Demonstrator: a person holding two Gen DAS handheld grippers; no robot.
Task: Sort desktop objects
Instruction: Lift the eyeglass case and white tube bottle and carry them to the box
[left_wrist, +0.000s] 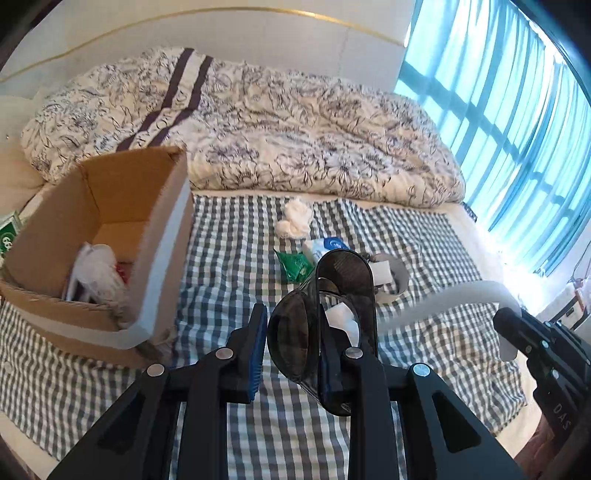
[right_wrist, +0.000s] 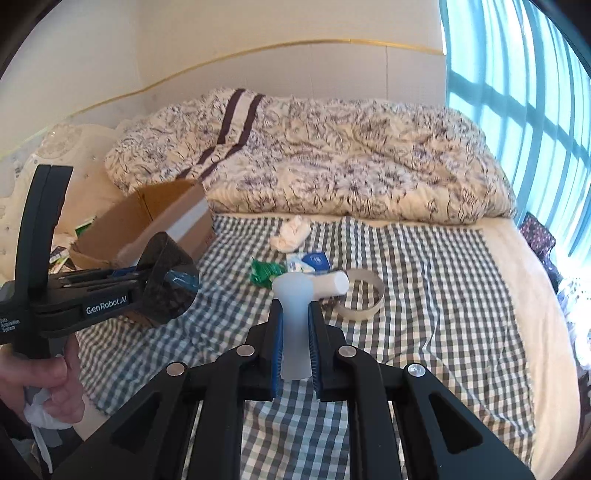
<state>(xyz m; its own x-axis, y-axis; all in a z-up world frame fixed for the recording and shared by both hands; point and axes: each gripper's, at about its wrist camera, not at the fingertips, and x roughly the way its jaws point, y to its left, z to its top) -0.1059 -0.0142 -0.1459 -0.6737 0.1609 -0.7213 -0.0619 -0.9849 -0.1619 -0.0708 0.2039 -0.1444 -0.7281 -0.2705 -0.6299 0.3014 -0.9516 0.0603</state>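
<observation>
Cardboard box (left_wrist: 110, 221) stands left of both loads. Left gripper (left_wrist: 291, 354) clamps the dark cup (left_wrist: 325, 332); right gripper (right_wrist: 295, 339) pinches a pale strip (right_wrist: 293, 317). Advice: carry each level over the rim before release.

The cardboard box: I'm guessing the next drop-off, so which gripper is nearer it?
Left. The left gripper, holding a dark cup, is beside the cardboard box; the right gripper is farther away.

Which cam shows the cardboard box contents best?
Left wrist: it looks down into the open cardboard box, showing white and red items at the bottom. Right wrist sees only the box's outer walls and rim, partly behind the left tool; its inside is hidden.
</observation>
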